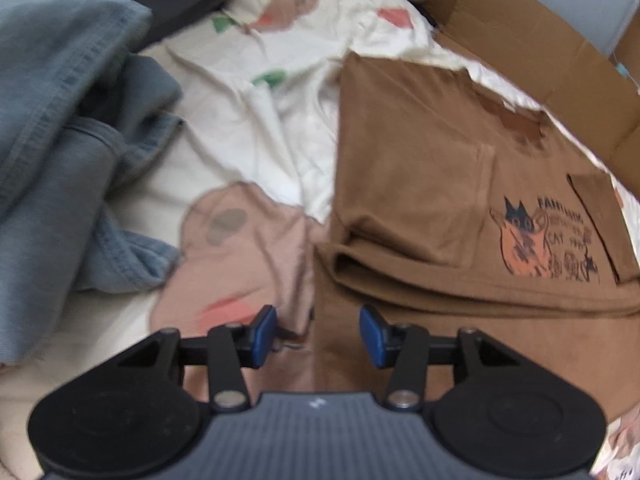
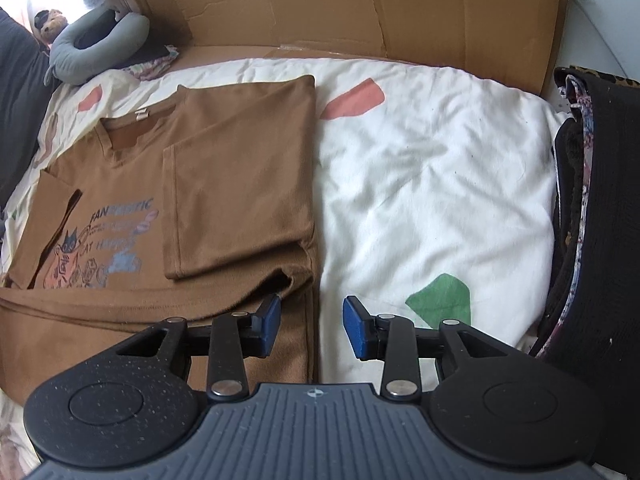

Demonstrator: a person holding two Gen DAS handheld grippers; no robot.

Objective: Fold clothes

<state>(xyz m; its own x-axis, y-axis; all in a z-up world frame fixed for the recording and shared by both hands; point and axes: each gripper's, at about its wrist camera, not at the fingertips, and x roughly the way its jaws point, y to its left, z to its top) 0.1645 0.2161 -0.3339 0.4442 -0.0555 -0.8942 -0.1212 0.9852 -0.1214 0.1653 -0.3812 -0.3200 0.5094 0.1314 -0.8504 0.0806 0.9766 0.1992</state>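
I see one brown T-shirt point(image 2: 224, 184), soft cotton with a cat print, lying on the white patterned sheet point(image 2: 432, 184) with both sleeves folded in. My left gripper point(image 1: 318, 336) and right gripper point(image 2: 310, 326) hover with jaws spread and empty over its lower side edges. Open sheet lies to the right; cardboard point(image 2: 360, 4) walls the far edge.

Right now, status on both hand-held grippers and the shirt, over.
Left hand-held gripper open, empty, at the brown T-shirt left hem corner. Right hand-held gripper open, empty, at its right edge. Sides and sleeves folded in. Blue garment pile alongside, not blocking.
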